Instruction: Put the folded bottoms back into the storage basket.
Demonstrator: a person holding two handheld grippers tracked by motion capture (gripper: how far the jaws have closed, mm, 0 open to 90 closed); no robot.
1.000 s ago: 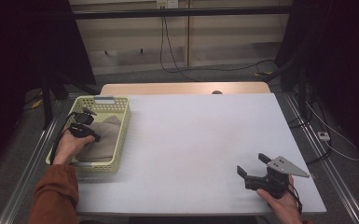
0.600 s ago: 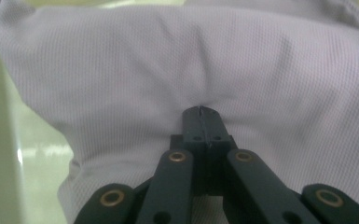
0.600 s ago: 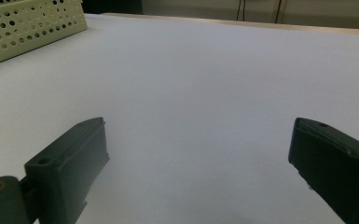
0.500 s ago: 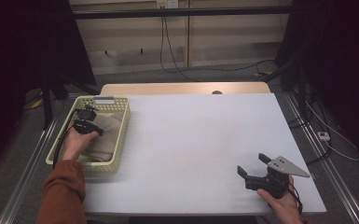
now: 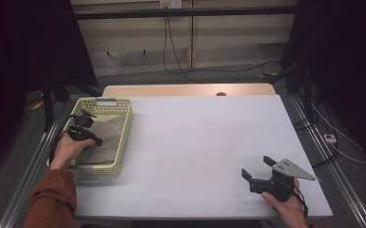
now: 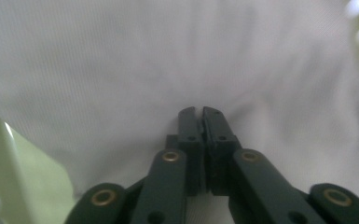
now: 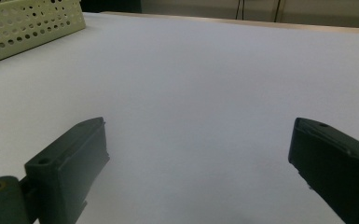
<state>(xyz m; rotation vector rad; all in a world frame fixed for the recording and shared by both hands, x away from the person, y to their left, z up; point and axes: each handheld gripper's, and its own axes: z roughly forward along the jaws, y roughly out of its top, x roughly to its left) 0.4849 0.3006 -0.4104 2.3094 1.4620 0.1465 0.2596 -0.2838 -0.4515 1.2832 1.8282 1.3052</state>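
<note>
A beige folded cloth (image 5: 110, 138) lies in a pale yellow-green perforated basket (image 5: 124, 135) at the table's left. My left gripper (image 5: 91, 129) reaches down into the basket onto the cloth. In the left gripper view its jaws (image 6: 199, 112) stand together with a hair-thin slit, having just eased apart a little. Their tips still pinch the cloth (image 6: 121, 60), and creases run off from them. My right gripper (image 5: 256, 166) rests low near the table's front right corner. Its jaws stand wide open (image 7: 198, 140) over bare table, with nothing between them.
The white table (image 5: 199, 137) stretches between the two hands. The basket wall (image 6: 9, 177) rises close at the left gripper's left, and the basket (image 7: 23, 23) lies far off in the right gripper view. Cables run over the floor behind and to the right.
The left hand has shifted slightly inside the basket and its forearm has swung a little. The right hand and its gripper have stayed put.
</note>
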